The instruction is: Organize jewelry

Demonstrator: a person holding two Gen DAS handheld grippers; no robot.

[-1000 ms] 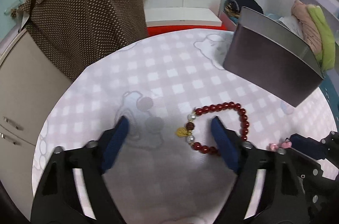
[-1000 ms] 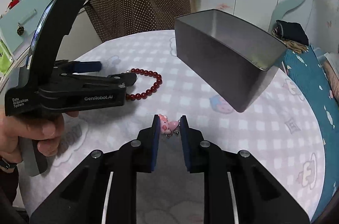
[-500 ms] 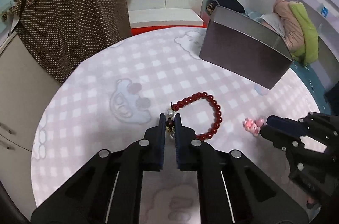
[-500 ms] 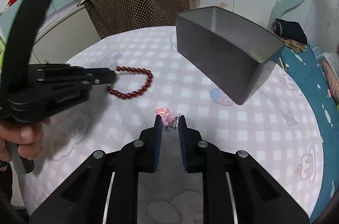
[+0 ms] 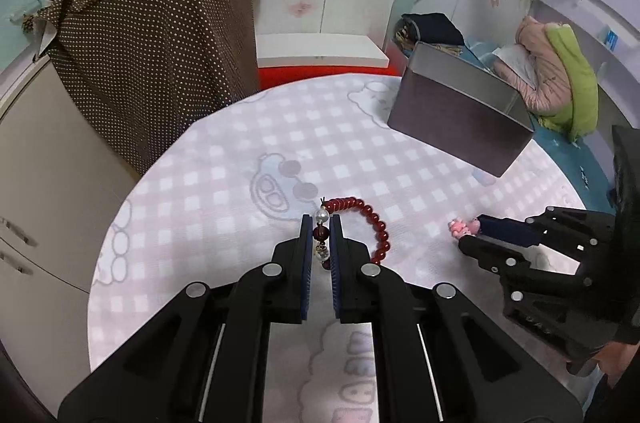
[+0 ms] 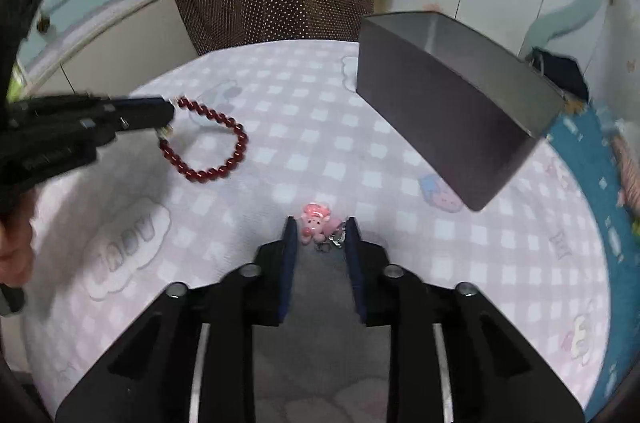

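A red bead bracelet (image 5: 370, 219) with pearl and gold beads hangs from my left gripper (image 5: 321, 225), which is shut on its clasp end, lifted off the pink checked table. It also shows in the right wrist view (image 6: 216, 151), hanging from the left gripper (image 6: 162, 117). A pink pig charm (image 6: 316, 225) with a small metal clasp sits between the fingers of my right gripper (image 6: 320, 229), whose jaws stand apart around it. The charm shows in the left wrist view (image 5: 460, 226) at the right gripper's tip (image 5: 480, 229). A grey open metal box (image 6: 452, 107) stands at the far right.
The round table (image 5: 224, 159) has a pink checked cloth. A brown dotted cloth (image 5: 160, 35) drapes over a cabinet behind it. A bed with pink and green clothes (image 5: 556, 79) lies to the right. The box also shows in the left wrist view (image 5: 456, 115).
My left gripper shut on the bracelet's clasp end and raised it. My right gripper's jaws have widened around the pig charm, which now sits low between them.
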